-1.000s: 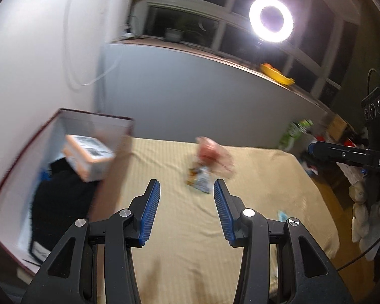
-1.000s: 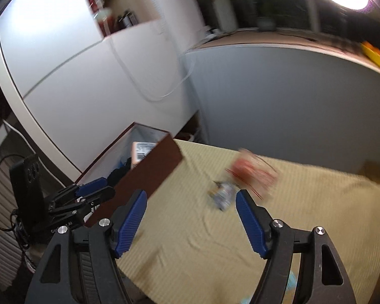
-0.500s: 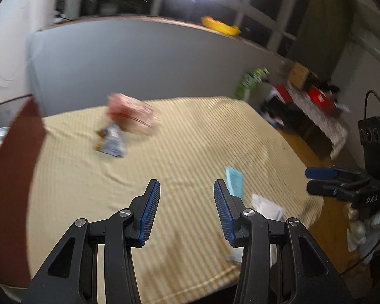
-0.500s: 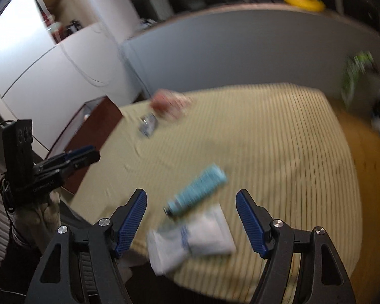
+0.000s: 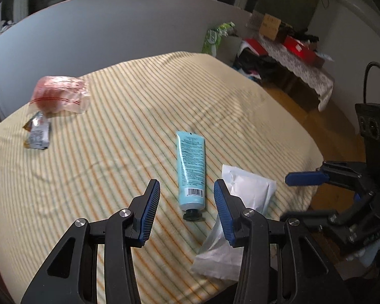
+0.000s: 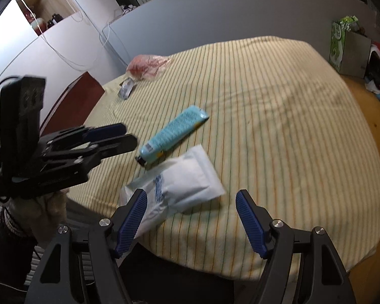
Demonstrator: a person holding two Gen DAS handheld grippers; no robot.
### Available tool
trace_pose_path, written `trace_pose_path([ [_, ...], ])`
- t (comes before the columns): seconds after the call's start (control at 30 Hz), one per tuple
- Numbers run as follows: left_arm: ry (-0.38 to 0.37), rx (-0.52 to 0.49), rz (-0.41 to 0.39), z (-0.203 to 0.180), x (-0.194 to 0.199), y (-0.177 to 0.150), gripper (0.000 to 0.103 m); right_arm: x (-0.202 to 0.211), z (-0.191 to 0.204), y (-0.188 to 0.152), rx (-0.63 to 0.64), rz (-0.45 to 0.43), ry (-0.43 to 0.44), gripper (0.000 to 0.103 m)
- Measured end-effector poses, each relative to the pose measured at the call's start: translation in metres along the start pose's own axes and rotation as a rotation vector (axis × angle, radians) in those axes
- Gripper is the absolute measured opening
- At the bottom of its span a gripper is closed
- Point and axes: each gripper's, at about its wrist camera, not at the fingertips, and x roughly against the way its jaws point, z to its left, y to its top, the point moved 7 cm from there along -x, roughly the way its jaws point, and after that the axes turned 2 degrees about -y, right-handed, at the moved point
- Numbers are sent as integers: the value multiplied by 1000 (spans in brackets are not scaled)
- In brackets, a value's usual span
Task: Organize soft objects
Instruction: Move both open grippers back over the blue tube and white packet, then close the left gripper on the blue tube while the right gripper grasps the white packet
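Note:
A light blue tube [image 5: 191,166] lies on the striped tablecloth [image 5: 129,116], cap toward me; it also shows in the right wrist view [image 6: 173,134]. A white soft pouch [image 5: 236,225] lies beside it at the table's near edge, seen too in the right wrist view [image 6: 176,185]. A clear bag with something red [image 5: 59,97] and a small silver packet [image 5: 38,133] lie at the far left. My left gripper [image 5: 187,193] is open, just short of the tube's cap. My right gripper [image 6: 191,204] is open, just short of the white pouch.
A dark red box edge [image 6: 74,101] stands off the table's left side. A grey partition [image 5: 101,35] runs behind the table. A green patterned bag [image 6: 340,43] and a cluttered side table [image 5: 291,58] stand to the right.
Both grippers swung right, away from the red box, and came down toward the tube and white pouch, which now lie just before the fingers. Both stayed open.

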Motion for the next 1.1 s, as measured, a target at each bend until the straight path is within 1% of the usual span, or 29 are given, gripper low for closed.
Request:
trace_pose_path([
  [0.1, 6, -30, 21, -4, -9, -2, 43, -5, 5, -6, -1, 16, 3, 66],
  [0.17, 8, -43, 30, -4, -13, -2, 43, -8, 7, -9, 0, 22, 2, 61],
  [0.37, 16, -63, 45, -5, -24, 0, 43, -22, 13, -10, 3, 43, 13, 58],
  [0.6, 31, -61, 71, -1, -39, 2, 43, -30, 18, -4, 6, 32, 19, 57],
  [0.83, 49, -66, 65, 3, -42, 6, 42, -37, 21, 0, 36, 24, -12, 57],
  [1.0, 59, -59, 56, 9, -41, 6, 33, -38, 19, 3, 15, 16, -4, 57],
  [1.1, 66, -36, 47, 17, -39, 8, 28, -42, 21, 6, 29, 15, -21, 57],
])
